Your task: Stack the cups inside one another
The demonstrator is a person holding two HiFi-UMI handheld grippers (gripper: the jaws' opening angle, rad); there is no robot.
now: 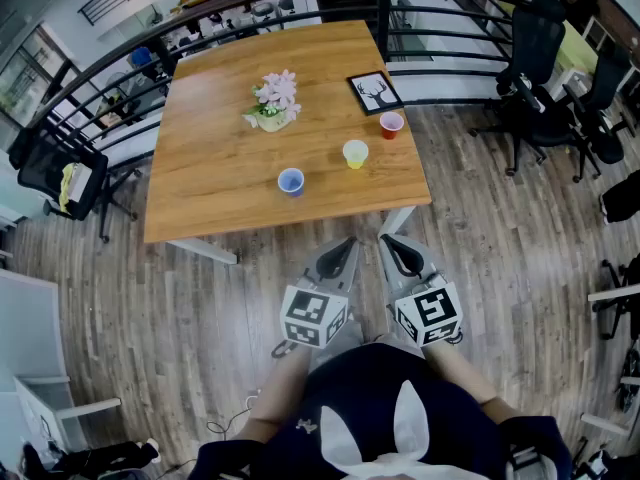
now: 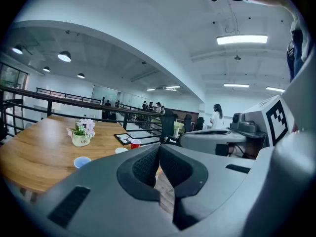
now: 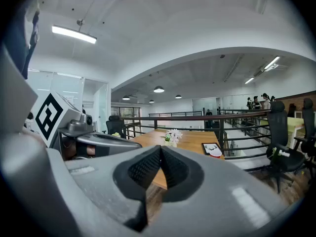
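We stand short of the wooden table (image 1: 220, 183), where three small cups sit apart in a slanting row near its closest edge. A blue cup (image 1: 291, 181) is at left, a yellow cup (image 1: 355, 154) in the middle, and a red cup (image 1: 392, 125) just beside a framed deer picture (image 1: 374, 92). All three stand upright, mouths up, none nested. Our left gripper (image 1: 346, 244) and right gripper (image 1: 391, 240) hang side by side off the table, jaws pressed together on nothing. A pot of flowers (image 1: 275, 103) stands farther back.
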